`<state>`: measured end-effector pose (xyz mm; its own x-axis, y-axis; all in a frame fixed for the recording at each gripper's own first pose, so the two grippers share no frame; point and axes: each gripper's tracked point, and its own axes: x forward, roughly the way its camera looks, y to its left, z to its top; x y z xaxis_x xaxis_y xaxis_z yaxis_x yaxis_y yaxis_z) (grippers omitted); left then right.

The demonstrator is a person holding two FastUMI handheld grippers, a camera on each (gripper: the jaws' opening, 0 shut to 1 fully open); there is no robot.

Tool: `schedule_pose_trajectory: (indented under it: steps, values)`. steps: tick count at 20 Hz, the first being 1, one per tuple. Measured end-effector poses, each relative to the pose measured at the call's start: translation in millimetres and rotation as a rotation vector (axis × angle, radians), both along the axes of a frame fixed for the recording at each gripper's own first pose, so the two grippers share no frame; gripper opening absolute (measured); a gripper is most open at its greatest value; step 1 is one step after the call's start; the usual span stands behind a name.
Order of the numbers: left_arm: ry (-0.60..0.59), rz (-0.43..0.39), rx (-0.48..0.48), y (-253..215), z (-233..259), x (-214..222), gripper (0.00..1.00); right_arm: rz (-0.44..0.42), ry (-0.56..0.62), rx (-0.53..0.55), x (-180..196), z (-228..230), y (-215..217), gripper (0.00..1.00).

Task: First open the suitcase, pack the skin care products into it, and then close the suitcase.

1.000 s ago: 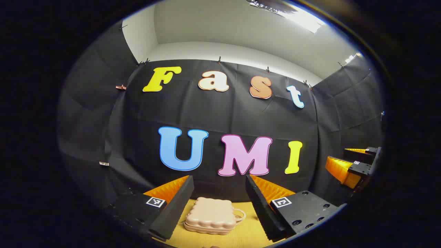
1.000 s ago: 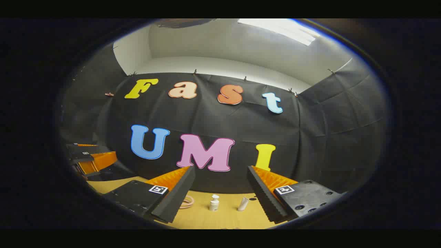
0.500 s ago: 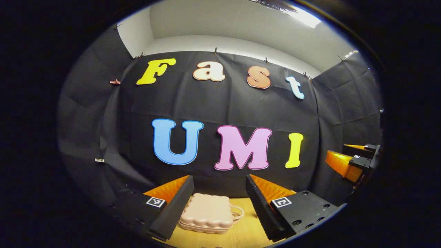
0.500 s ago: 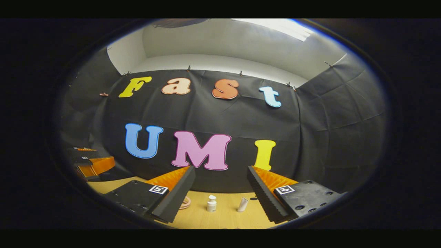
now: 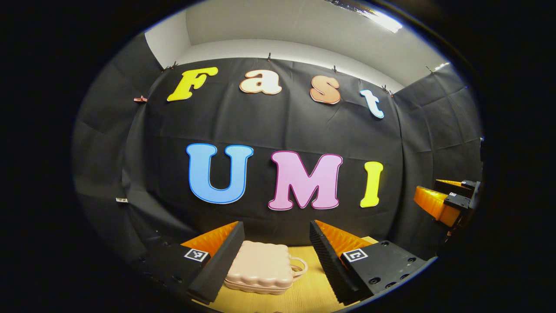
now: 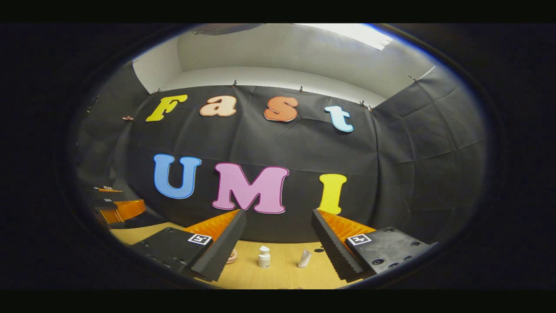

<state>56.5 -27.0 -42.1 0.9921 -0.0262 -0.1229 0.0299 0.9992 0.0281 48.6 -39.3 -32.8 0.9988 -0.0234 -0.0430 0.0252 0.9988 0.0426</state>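
- Black cloth wall [image 5: 282, 126] hangs across the back of the booth, creased, with side panels folding inward.
- Small clips [image 5: 269, 57] pin its top edge.
- White wall [image 5: 278, 45] rises above the cloth to a grey-white ceiling [image 6: 278, 48].
- Bright ceiling light [image 5: 384, 19] glares at upper right.
- Light wooden table [image 6: 278, 271] runs to the cloth's foot.

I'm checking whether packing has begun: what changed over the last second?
Both grippers tipped down and eased nearer: the suitcase grew slightly between the left gripper fingers. Nothing was gripped. Suitcase still closed; bottle and tube unmoved; right gripper still open.
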Motion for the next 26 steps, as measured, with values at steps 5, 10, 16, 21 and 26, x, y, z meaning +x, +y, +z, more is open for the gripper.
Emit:
schedule_pose_trajectory:
  steps: [5, 10, 16, 21, 26]
  values:
    - [0.088, -0.039, -0.017, -11.1, -26.1, 31.2, 0.96, 0.010, 0.002, -0.011, 9.8, -4.2, -6.9, 0.96]
    - [0.223, -0.083, -0.033, -33.6, -80.0, 78.7, 0.96, 0.014, 0.007, -0.020, 26.9, -17.3, -27.7, 0.96]
    - [0.410, -0.142, -0.023, -76.8, -175.9, 142.7, 0.97, 0.001, 0.039, -0.045, 59.1, -59.8, -74.4, 0.96]
    - [0.576, -0.202, 0.007, -115.1, -263.4, 178.2, 0.97, 0.033, 0.082, -0.099, 90.6, -100.5, -99.5, 0.97]
    - [0.748, -0.191, -0.001, -126.8, -339.3, 191.0, 0.97, 0.033, 0.149, -0.076, 105.6, -137.2, -122.1, 0.96]
